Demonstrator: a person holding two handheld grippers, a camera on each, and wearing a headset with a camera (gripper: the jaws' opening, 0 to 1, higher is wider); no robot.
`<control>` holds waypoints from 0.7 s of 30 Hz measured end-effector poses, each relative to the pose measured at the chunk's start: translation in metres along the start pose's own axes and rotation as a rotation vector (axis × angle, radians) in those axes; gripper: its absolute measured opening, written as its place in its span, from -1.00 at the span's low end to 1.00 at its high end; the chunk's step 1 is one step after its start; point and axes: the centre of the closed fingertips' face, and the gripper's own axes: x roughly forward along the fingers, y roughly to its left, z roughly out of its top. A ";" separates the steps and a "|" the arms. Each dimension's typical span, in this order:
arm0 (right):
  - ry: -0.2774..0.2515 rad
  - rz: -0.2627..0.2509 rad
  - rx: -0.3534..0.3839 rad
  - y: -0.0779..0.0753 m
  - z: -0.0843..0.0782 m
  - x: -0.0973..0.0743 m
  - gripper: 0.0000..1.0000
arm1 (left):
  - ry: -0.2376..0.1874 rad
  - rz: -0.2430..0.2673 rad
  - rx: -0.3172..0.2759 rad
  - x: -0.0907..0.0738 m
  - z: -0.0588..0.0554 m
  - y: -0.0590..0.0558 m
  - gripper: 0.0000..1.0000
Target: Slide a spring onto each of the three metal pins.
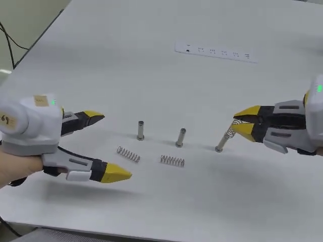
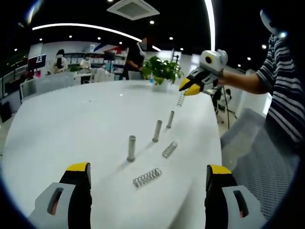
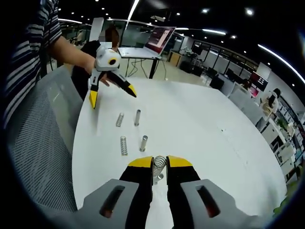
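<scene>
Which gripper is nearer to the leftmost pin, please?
Left. The left gripper hangs open just beside that pin; the right gripper is at the far pin, shut on a spring.

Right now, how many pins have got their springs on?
None finished yet. The right gripper pinches one spring just over the end pin, not clearly on it. Two loose springs lie on the table beside two bare pins. The left gripper is open, holding nothing.

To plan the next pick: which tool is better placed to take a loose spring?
Left. The left tool is open beside the loose springs; the right tool is shut on the third spring at a pin.
</scene>
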 end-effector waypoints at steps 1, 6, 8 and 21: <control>0.004 0.000 -0.001 0.000 -0.002 0.001 -0.86 | 0.000 0.000 0.000 0.000 0.000 0.000 0.96; -0.004 -0.017 0.039 -0.003 -0.004 0.002 -0.86 | -0.003 0.004 0.000 -0.001 0.000 0.000 0.96; 0.002 -0.018 0.037 -0.003 -0.006 0.005 -0.86 | 0.006 0.006 0.004 -0.001 -0.002 0.000 0.96; 0.026 -0.042 0.060 -0.011 -0.014 0.010 -0.86 | 0.002 0.010 -0.004 -0.003 -0.001 0.001 0.96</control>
